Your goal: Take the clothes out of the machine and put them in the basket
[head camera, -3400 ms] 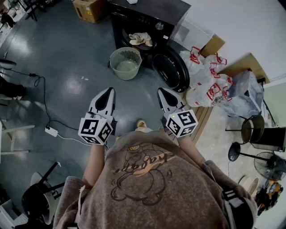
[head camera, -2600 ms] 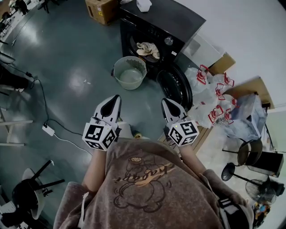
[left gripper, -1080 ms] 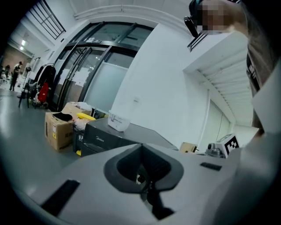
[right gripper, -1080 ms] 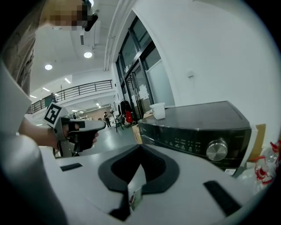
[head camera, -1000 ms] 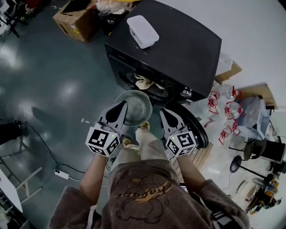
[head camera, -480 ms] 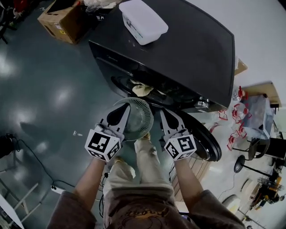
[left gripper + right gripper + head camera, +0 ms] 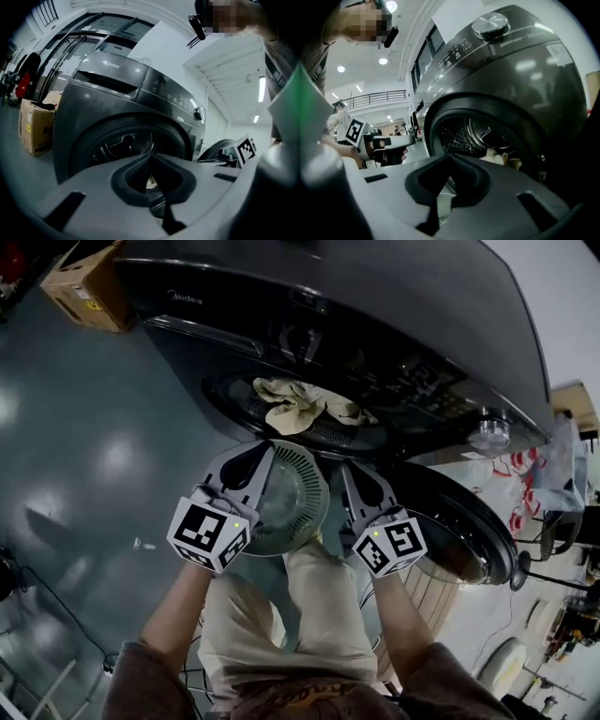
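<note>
In the mouth of the machine [image 7: 394, 324], the clothes [image 7: 298, 404] lie ahead of the left hand-held gripper [image 7: 264, 450] and the right hand-held gripper [image 7: 346, 471], touching neither. Both are closed and empty, flanking the basket [image 7: 298, 491].

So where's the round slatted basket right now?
In the head view, the pale round slatted plastic basket sits between the left gripper and right gripper, before the open dark washing machine with beige clothes in its drum.

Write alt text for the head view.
Seen from above, a person's left claw and right claw, both shut, flank a basket before a dark washer. Beige clothes lie in its open drum; the door hangs open at right.
</note>
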### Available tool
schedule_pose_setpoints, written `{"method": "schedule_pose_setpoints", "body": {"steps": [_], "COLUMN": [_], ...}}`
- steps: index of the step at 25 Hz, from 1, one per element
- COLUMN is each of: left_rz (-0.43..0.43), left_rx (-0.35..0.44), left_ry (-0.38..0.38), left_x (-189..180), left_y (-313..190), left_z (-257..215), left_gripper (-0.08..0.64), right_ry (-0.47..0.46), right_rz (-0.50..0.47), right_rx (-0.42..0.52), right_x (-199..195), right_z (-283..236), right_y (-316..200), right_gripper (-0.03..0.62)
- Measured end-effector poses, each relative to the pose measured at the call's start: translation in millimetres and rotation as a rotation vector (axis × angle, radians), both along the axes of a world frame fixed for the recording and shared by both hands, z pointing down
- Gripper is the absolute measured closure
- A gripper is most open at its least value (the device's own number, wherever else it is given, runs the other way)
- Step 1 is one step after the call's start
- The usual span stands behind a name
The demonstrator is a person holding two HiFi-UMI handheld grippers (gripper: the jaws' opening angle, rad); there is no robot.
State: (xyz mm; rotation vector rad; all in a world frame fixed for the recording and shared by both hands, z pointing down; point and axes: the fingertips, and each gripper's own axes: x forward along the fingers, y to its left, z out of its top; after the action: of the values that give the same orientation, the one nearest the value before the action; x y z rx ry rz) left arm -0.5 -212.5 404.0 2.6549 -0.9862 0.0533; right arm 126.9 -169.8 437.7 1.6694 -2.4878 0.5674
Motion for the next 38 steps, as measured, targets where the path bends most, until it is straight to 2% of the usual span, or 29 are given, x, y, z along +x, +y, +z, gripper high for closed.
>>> {"method": "schedule_pose_setpoints", "body": {"steps": [5,10,16,21,29,34,38], "left_rz": [0.034,0.063,0.068,0.080,0.094,0.122,0.135], "left_rx": [0.068,0.145,0.166,0.174,0.205,0.158,0.132], "left_ry": [0.021,0.029,0.045,0.046,0.039,0.040,0.040], "left_x": [16.7,27.6,29.7,36.9,56.7,67.9,76.9], "left_y": [-16.6,-16.8,-13.0,-8.6,-7.1,-8.1,-17.4], "left_z": [44.7,70.4,87.4,97.4,96.8,108.3,116.0], "left_gripper": [0.555,0.555,0.555,0.555,0.550,0.395,0.187], "right_ry": [0.030,0.027,0.025,0.072,0.069,0.066,0.083], "right_rz": [0.013,0.014,0.073,0.074,0.084,0.081,0.052], "right_rx": [0.053,0.103,0.111,0.111,0.129,0.120,0.123], "right_x": [8.2,13.0,21.8,24.9,29.7,27.6,20.1], "right_z": [45.7,72.6,89.2,96.8,96.3,99.7,97.8], "right_y": [-10.6,-9.7,-3.0,3.0,13.2,14.4,12.3], "right_gripper": [0.595,0.595,0.595,0.595,0.595,0.595,0.595]}}
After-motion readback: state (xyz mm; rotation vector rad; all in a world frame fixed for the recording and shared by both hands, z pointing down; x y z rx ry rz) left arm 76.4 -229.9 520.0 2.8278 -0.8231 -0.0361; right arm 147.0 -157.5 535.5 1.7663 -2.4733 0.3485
